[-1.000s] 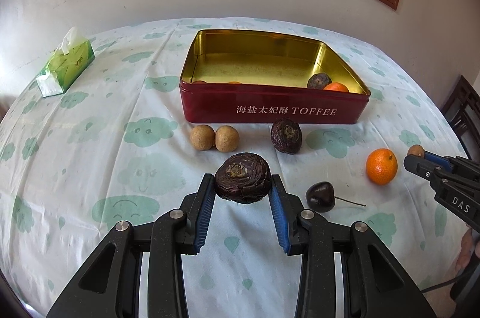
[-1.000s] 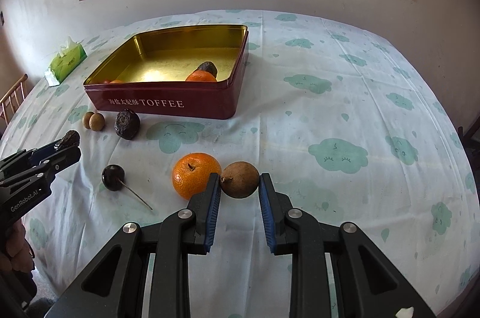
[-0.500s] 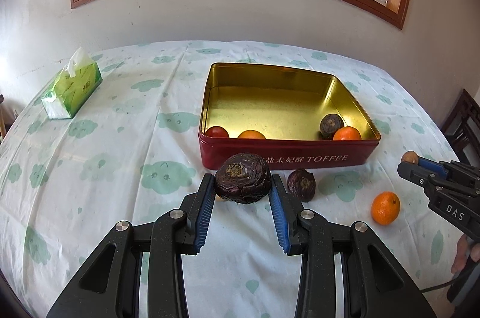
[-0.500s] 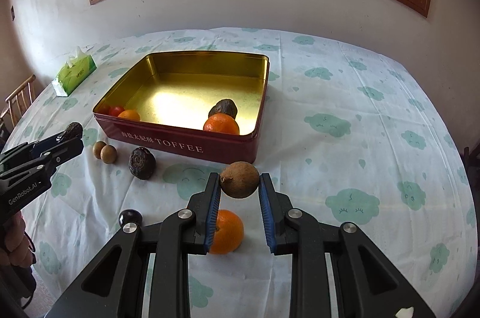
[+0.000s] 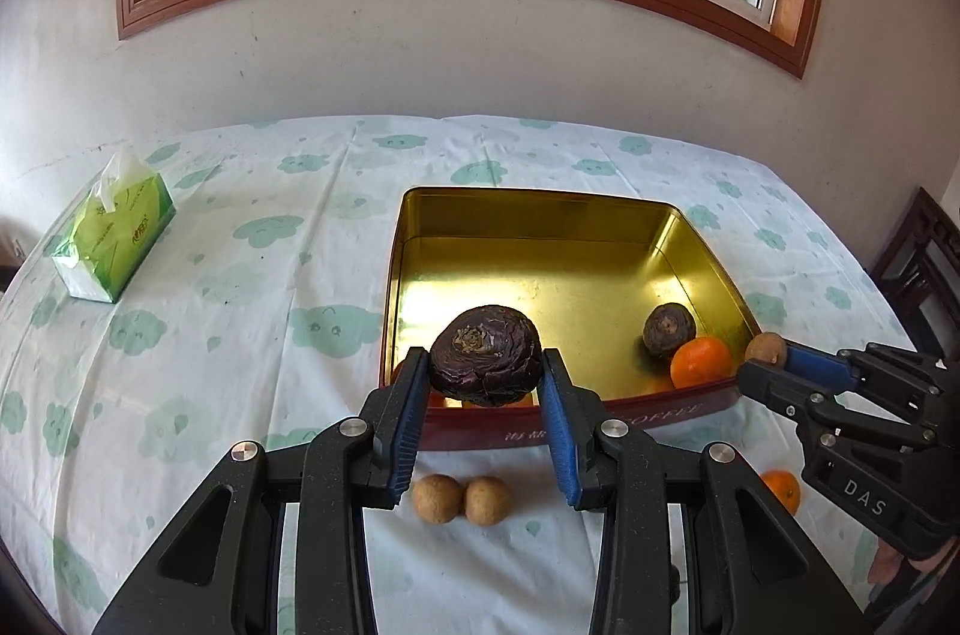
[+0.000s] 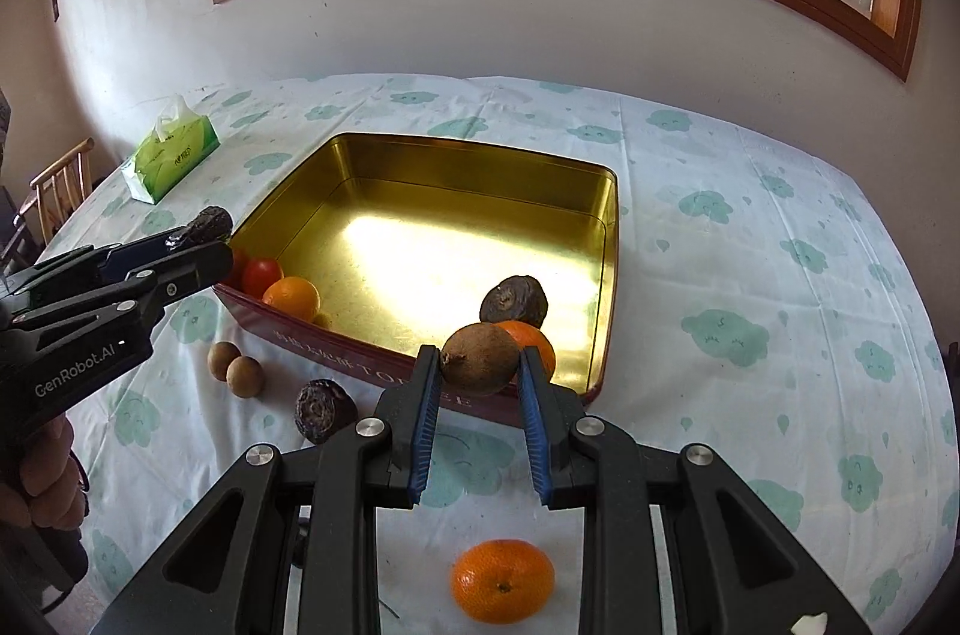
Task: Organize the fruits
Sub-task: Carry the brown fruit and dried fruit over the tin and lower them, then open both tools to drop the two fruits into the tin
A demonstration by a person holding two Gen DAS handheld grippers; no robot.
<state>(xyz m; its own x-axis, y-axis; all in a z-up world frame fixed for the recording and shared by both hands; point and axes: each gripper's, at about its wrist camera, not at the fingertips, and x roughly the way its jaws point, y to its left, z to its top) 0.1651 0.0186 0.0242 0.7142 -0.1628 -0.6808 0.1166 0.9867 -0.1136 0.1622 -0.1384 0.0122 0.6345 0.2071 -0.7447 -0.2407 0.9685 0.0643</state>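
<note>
Both grippers have risen over the tin [image 5: 708, 269], tilted down: left gripper [image 5: 483, 383] holding a dark fruit [image 5: 483, 356], right gripper [image 6: 476, 378] a brown one [image 6: 480, 358].

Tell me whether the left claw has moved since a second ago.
Yes. The left claw, shut on a dark fruit, has advanced toward the tin: the fruit was short of its front wall, now it hangs over it.

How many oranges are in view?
3 oranges: one in the tin's left corner, one partly hidden behind the right tool's brown fruit, one on the tablecloth outside the tin. More may be hidden.
</note>
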